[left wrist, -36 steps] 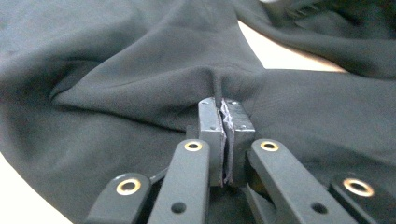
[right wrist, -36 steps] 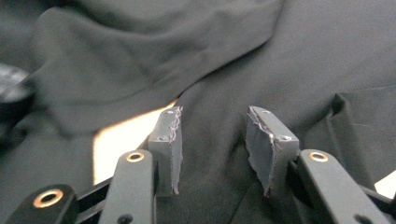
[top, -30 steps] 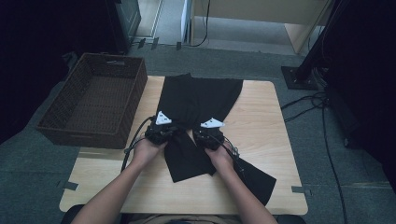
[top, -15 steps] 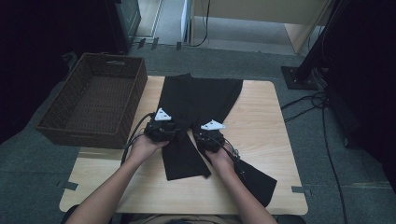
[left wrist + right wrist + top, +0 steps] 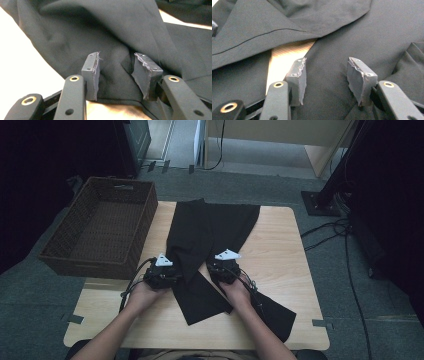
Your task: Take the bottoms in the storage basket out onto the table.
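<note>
Currently a fold of the black trousers [image 5: 210, 235] is under way — both grippers have just been opening, jaws apart over loose cloth, nothing clamped. Left gripper [image 5: 161, 276] and right gripper [image 5: 224, 270] sit at the near end of the garment, right of the basket [image 5: 100, 227]. Next, judged: regrip a hem. Fabric lies matte, creased.

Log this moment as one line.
garment: black trousers spread on table | left gripper: open, just opened | right gripper: open | basket: empty
</note>
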`<control>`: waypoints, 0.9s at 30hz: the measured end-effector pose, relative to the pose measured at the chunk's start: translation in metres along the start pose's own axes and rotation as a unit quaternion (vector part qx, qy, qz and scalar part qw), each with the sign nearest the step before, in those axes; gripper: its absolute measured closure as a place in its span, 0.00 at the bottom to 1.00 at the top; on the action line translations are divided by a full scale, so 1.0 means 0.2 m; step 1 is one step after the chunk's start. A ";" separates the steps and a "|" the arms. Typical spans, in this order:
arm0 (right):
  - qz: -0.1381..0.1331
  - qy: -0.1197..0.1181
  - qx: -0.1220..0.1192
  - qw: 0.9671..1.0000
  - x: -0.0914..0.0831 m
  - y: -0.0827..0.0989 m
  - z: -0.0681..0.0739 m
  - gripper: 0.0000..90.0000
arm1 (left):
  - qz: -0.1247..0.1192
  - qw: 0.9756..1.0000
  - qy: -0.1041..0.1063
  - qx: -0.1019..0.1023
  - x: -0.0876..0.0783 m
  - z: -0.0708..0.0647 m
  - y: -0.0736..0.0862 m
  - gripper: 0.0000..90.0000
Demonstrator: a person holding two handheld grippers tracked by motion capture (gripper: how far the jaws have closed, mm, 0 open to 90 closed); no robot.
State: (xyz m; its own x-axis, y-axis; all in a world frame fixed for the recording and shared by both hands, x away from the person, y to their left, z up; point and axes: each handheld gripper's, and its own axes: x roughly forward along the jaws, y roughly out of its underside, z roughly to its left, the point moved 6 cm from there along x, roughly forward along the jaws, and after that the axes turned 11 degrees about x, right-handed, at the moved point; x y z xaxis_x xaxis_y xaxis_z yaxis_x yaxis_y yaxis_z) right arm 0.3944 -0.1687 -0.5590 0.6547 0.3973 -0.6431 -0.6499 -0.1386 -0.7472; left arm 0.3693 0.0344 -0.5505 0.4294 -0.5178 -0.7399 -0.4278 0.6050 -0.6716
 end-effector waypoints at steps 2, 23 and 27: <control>0.003 -0.003 -0.002 1.000 0.00 0.00 0.01 0.56 | -0.002 1.000 -0.001 0.003 0.00 0.00 0.00 0.64; -0.022 -0.053 0.007 0.998 0.06 -0.09 0.08 0.51 | 0.001 1.000 0.012 0.016 -0.04 -0.02 0.05 1.00; -0.001 -0.057 -0.001 0.998 0.11 -0.08 0.11 0.48 | 0.003 1.000 0.013 0.016 -0.04 -0.03 0.05 1.00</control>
State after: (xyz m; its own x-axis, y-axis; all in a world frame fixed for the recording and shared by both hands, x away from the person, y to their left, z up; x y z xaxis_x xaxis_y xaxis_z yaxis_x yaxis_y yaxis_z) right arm 0.4104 -0.1372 -0.5566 0.6073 0.4977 -0.6192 -0.6480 -0.1407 -0.7486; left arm 0.3576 0.0406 -0.5512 0.4066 -0.5293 -0.7447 -0.4049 0.6263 -0.6662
